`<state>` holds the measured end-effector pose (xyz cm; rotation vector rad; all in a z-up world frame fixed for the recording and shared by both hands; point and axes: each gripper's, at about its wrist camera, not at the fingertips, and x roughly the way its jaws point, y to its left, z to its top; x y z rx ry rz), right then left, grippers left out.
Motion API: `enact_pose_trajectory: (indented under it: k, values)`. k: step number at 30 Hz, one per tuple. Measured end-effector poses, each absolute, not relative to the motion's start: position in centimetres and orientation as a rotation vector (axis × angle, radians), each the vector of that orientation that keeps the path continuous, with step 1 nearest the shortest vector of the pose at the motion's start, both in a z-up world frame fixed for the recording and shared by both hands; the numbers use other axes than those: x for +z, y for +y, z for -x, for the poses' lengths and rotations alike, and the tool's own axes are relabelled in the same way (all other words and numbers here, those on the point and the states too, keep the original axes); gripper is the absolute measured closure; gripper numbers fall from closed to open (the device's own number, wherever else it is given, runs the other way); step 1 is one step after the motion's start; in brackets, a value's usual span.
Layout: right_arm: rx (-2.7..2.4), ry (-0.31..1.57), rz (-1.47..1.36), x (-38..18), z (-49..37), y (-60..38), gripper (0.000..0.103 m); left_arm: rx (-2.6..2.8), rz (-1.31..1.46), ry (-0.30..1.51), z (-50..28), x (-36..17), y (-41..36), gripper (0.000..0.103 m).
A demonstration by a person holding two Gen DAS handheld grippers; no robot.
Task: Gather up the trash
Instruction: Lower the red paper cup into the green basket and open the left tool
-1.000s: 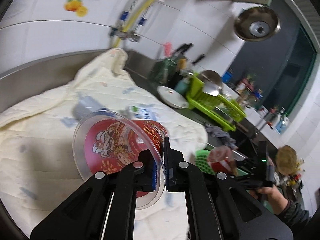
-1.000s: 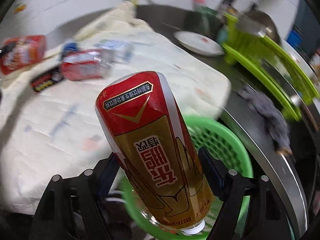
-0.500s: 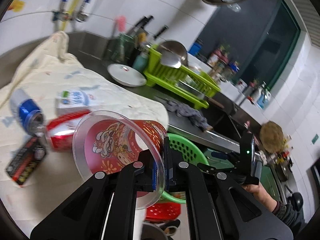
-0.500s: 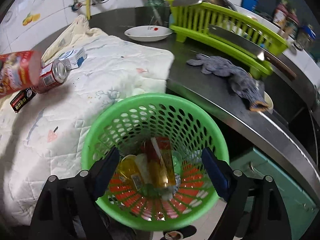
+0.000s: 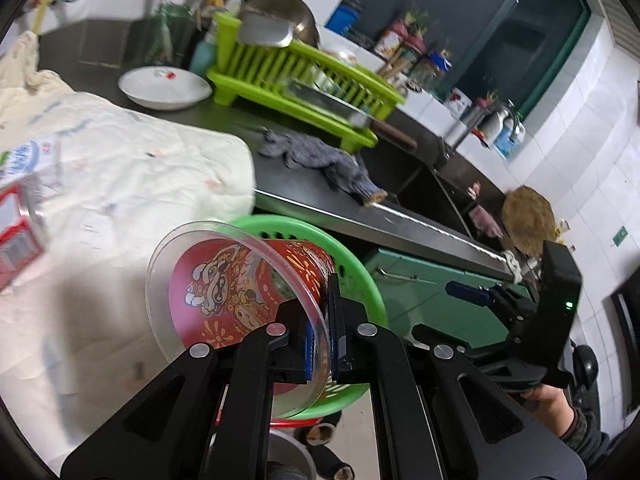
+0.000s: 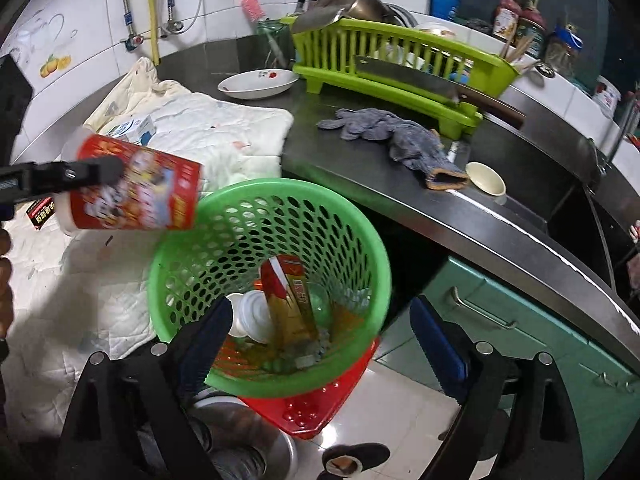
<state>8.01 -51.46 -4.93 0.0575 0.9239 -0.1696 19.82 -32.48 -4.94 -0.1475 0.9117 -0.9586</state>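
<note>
My left gripper [image 5: 320, 344] is shut on the clear rim of a red instant-noodle cup [image 5: 240, 292], which lies tilted on its side over the near-left edge of a green mesh basket [image 5: 356, 268]. From the right wrist view the cup [image 6: 136, 192] hangs at the basket's [image 6: 360, 216] left rim. My right gripper [image 6: 324, 344] hovers over the basket with its jaws opening and nothing between them. A red-and-gold bottle [image 6: 292, 300] and a white lid lie at the basket's bottom. A red can [image 5: 16, 232], a milk carton [image 6: 136, 126] and a black packet [image 6: 40, 214] rest on the quilted cloth [image 6: 208, 128].
On the steel counter [image 6: 400, 200] are a white dish [image 6: 256, 84], a lime dish rack [image 6: 400, 60] with a cleaver [image 6: 420, 80], a grey glove [image 6: 392, 136] and a small cream cup [image 6: 486, 176]. A red bin [image 6: 320, 400] sits under the basket, beside green cabinets [image 6: 520, 340].
The right gripper let go of the red-and-gold bottle, which dropped into the basket, and its jaws spread wider. The left gripper carried the noodle cup rightward to the basket's edge.
</note>
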Motion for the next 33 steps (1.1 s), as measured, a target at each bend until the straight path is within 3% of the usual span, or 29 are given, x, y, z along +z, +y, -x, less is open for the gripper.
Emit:
enact_pose_trajectory:
  k: [5, 7, 11, 18, 33]
  values:
    - [-0.188, 0.921, -0.09, -5.2, -6.8, -52.7, 0.016, -0.995, 0.111, 0.976, -19.0, -6.9, -36.2, 0.099]
    - [-0.194, 0.92, -0.098, -5.3, -6.4, -53.1, 0.016, -0.998, 0.094, 1.002, -18.9, -7.6, -37.4, 0.092]
    - [-0.194, 0.919, -0.13, -5.5, -5.9, -53.7, 0.016, -0.979, 0.069, 1.051, -18.6, -9.3, -38.3, 0.054]
    - [-0.191, 0.92, -0.128, -5.5, -5.7, -53.4, 0.016, -0.973, 0.03, 1.074, -18.1, -10.5, -38.1, 0.046]
    - [-0.137, 0.923, -0.105, -5.5, -6.9, -49.9, 0.015, -0.898, 0.02, 0.978, -17.5, -7.6, -32.2, 0.046]
